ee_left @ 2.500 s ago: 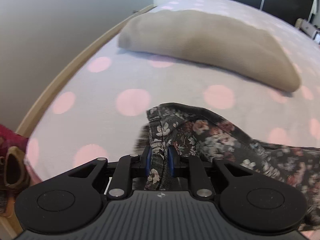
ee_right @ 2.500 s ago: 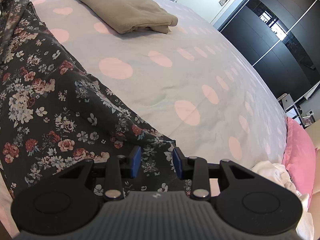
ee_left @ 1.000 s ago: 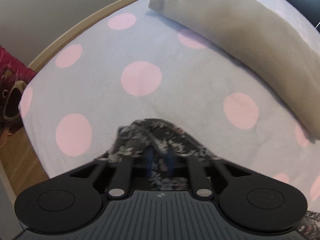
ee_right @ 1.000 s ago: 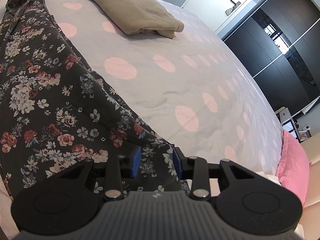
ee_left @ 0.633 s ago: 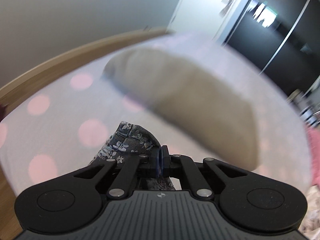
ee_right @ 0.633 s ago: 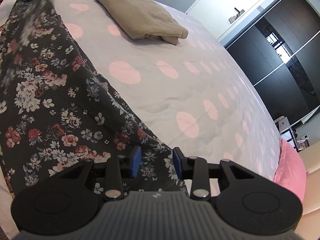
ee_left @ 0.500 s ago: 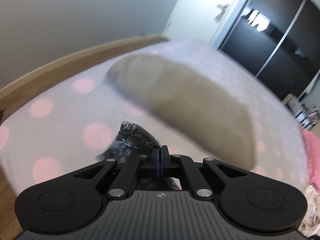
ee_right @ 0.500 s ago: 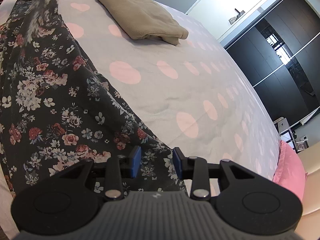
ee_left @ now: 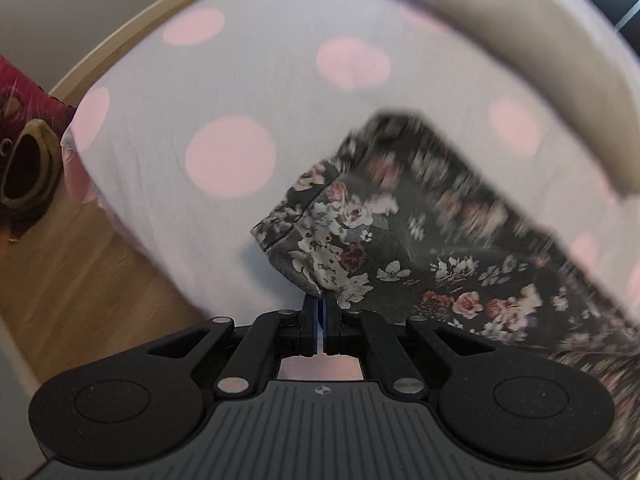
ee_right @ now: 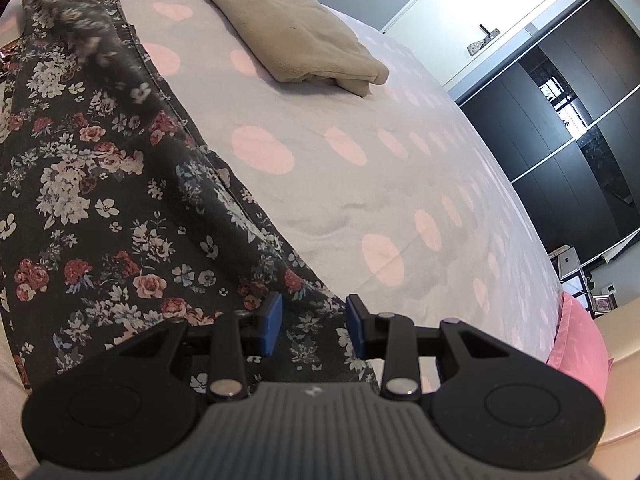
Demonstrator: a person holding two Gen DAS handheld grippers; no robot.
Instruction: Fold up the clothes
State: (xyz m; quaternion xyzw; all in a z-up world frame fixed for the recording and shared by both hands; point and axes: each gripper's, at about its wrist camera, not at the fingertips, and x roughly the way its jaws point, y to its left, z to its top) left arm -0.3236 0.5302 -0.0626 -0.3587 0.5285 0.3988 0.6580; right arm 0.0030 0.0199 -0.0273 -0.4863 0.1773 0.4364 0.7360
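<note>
A dark floral garment (ee_right: pixel 100 200) lies stretched along the near side of the bed (ee_right: pixel 360 180). My left gripper (ee_left: pixel 320 304) is shut on one corner of the floral garment (ee_left: pixel 360 248), which bunches up in front of the jaws and trails away blurred to the right. In the right wrist view that far end is lifted and blurred at the top left. My right gripper (ee_right: pixel 314 320) stands open over the garment's near end. Cloth lies under and between its blue pads (ee_right: pixel 272 320), and they do not press on it.
A folded beige cloth (ee_right: pixel 288 28) rests further up the bed, also in the left view as the beige cloth (ee_left: pixel 500 28). A shoe (ee_left: pixel 24 168) stands on the wooden floor (ee_left: pixel 80 272) past the bed's corner. A pink pillow (ee_right: pixel 576 344) and dark wardrobe doors (ee_right: pixel 560 120) are at right.
My left gripper closed fully on the garment's corner and swung it over the bed, now pointing steeply down near the bed's corner. The right gripper has stayed where it was.
</note>
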